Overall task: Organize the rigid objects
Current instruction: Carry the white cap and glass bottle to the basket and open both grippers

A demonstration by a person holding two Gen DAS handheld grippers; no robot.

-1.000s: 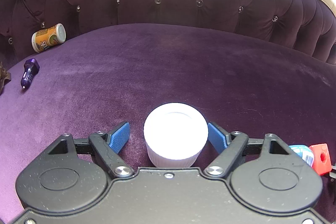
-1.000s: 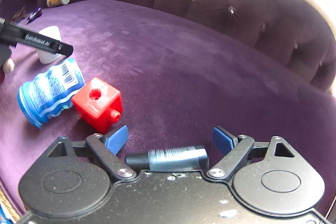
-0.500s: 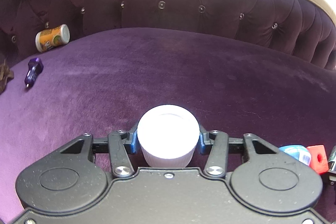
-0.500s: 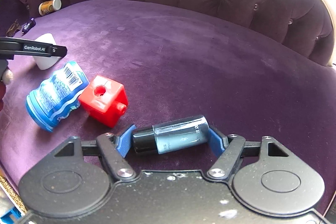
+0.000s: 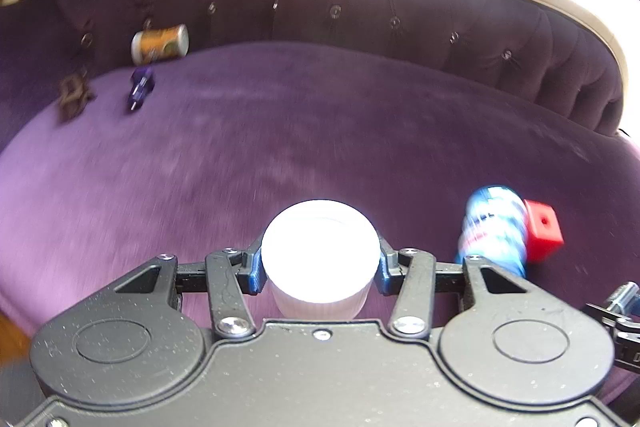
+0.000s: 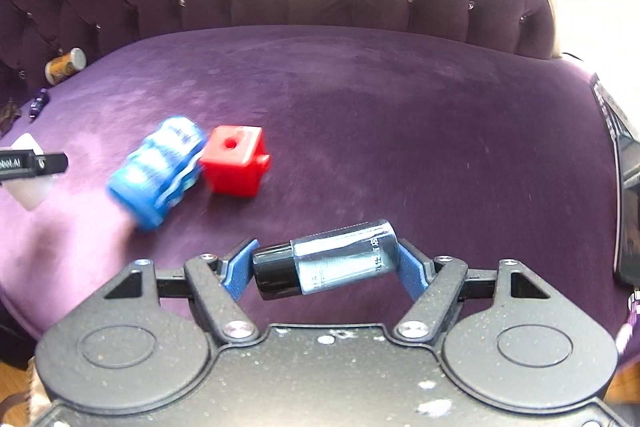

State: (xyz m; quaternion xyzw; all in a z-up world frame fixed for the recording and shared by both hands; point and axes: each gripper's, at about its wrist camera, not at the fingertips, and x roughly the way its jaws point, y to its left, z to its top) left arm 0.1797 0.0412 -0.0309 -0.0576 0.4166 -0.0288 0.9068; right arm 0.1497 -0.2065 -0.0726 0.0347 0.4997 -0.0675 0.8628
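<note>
Left gripper: jaws closed part-way on a white ribbed jar, blue pads pressed on its two sides; jar upright between them, lid facing the camera, clear of the sofa seat.

Right gripper: jaws at a middling width, clamped end to end on a small dark bottle. Its long axis runs across the jaws, black cap at the left pad, base at the right pad, slightly tilted with the base end higher.

Key relation: blue canister lies on its side ahead-left of the right jaws, touching or just beside the red block. Probably both carried items go toward a grouping; which spot, cannot tell.

Views: the right wrist shows the bottle's orientation and a dark device at the seat's right edge. The left wrist alone shows clearly the yellow tub, purple plug and a brown item far ahead-left.
</note>
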